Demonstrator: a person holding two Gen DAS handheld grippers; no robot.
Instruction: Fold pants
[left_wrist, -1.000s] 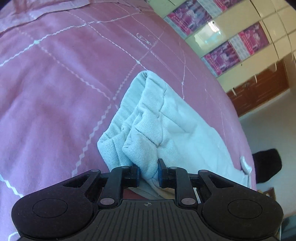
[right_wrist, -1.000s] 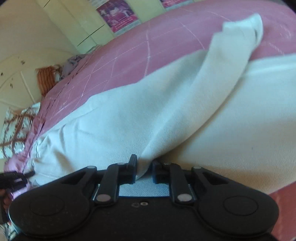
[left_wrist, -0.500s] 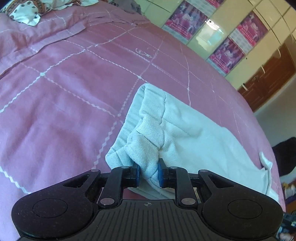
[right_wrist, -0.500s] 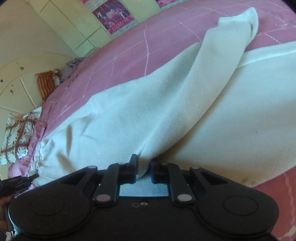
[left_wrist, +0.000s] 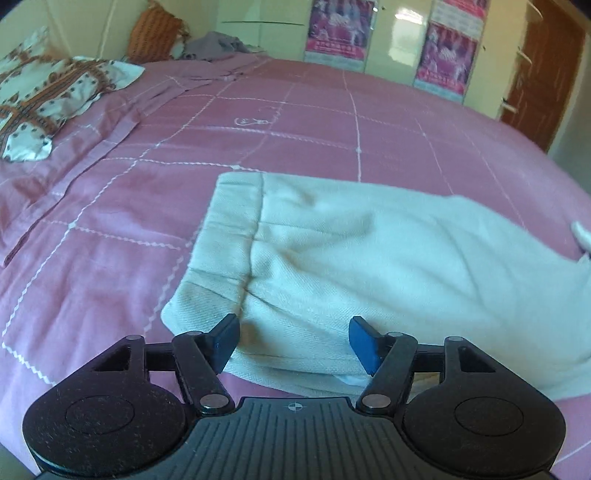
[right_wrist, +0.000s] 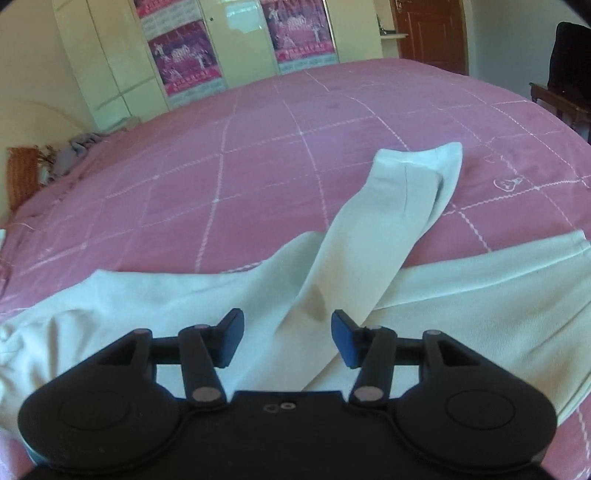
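Cream pants (left_wrist: 369, 266) lie on the pink bedspread (left_wrist: 110, 206), one leg (right_wrist: 388, 229) skewed toward one o'clock (likely needing realignment); left gripper (left_wrist: 293, 341) and right gripper (right_wrist: 286, 338) hover spread, holding nothing.

Pink quilted bedspread (left_wrist: 295, 147), patterned pillow (left_wrist: 44, 96), wardrobe posters (right_wrist: 184, 62), wooden door (right_wrist: 432, 33)

Pale off-white pants (left_wrist: 369, 258) lying flat on pink bed, waistband end (ribbed, gathered) toward left in left wrist view. Right wrist view: one leg (right_wrist: 388, 229) folded diagonally across the other, cuff away from cam; fabric w/ soft wrinkles.
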